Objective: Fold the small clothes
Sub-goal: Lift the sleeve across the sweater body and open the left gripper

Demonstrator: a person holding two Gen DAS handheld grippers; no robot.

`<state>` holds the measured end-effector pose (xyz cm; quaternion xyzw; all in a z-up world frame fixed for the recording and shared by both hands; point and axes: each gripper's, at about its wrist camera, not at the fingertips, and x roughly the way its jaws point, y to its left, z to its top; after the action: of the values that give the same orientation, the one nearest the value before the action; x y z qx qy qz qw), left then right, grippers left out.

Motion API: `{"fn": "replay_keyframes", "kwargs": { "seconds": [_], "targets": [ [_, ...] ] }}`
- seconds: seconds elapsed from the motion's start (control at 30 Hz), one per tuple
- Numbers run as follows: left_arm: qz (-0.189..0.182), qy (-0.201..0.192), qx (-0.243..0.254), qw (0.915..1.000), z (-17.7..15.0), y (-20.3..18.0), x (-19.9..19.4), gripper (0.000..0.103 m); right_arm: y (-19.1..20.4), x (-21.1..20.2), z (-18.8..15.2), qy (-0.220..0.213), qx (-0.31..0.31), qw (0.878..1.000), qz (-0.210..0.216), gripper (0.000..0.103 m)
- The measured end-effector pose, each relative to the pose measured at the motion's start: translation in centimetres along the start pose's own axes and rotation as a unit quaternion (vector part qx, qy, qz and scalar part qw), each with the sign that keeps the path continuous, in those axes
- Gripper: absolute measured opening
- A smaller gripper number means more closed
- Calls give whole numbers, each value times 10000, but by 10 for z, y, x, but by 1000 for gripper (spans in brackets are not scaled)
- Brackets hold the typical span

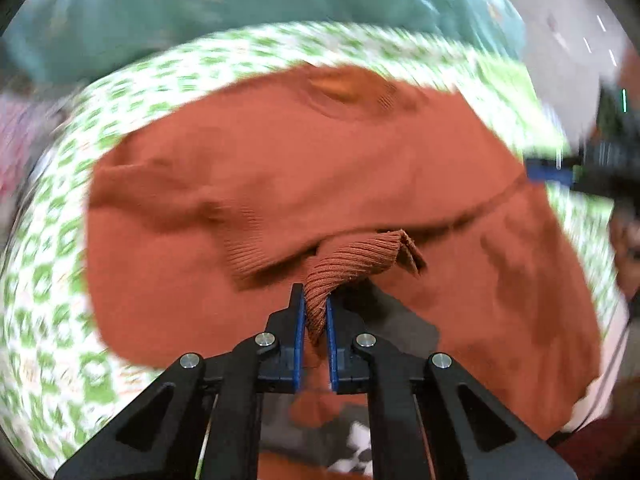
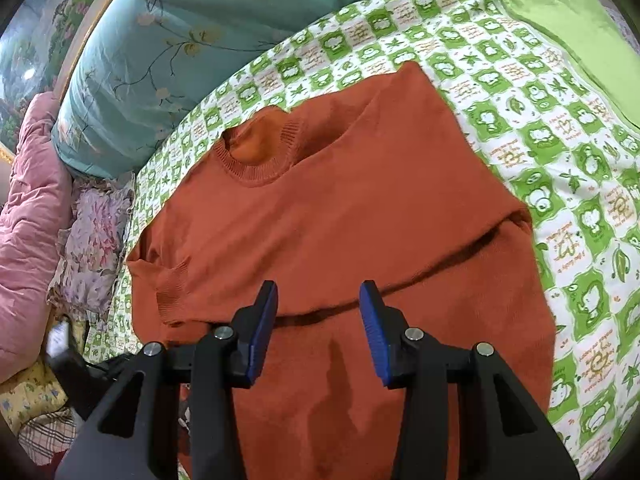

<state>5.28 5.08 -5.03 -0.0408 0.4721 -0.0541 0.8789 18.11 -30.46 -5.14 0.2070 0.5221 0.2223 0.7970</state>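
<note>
Sweater: the rust-orange sweater [image 2: 328, 216] lies on the green-and-white patterned sheet [image 2: 560, 168], neck toward the teal floral quilt [image 2: 168, 52], a sleeve already laid across its body.
Left claw: my left claw [image 1: 316, 312] is pinched tight on the ribbed cuff [image 1: 352, 260], which arches up from the fingers.
Right claw: my right claw [image 2: 318, 320] hangs wide apart above the lower body, holding nothing.
Risk, slipping: I think the thick ribbing could slide out if I pull sideways, because only a narrow strip sits between the pads.
Risk, dragging: lifting too far might tug the whole knit and undo the crease under my right claw.
Risk, blur: the left view smears, so I judge placement poorly.
Fabric: fine, soft knit, ribbed at the collar [image 2: 256, 152] and cuff, limp and creasing easily.
Bedding: smooth printed cotton; a pink padded quilt [image 2: 32, 220] sits at the side.
</note>
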Motion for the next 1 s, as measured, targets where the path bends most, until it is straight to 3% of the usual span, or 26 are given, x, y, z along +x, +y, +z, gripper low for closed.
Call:
{"fn": "replay_keyframes", "kwargs": {
  "seconds": [0.13,0.27,0.43,0.53,0.67,0.87,1.0],
  "targets": [
    [98,-364,-921,9950,3,57,-43,7,10,6,0,57,-103,9999,91,44],
    [328,-727,-1700,9822,15,117,-79,7,20,15,0,163,-175,9995,183,44],
    [477,-1340,-1978,9699,46,140,-119,7,31,20,0,236,-291,9988,317,44],
    [212,-1613,-1768,9707,80,119,-126,7,31,19,4,221,-293,9986,382,44],
    [-269,-1626,-1383,9766,115,71,-105,8,24,12,12,104,-218,9989,401,44],
    [-1003,-1103,-891,9848,145,-22,-25,8,-8,-5,23,-92,39,9997,220,44],
    [-1200,-682,-647,9883,148,-68,33,8,-35,-12,26,-145,307,9994,85,44]
  ]
}}
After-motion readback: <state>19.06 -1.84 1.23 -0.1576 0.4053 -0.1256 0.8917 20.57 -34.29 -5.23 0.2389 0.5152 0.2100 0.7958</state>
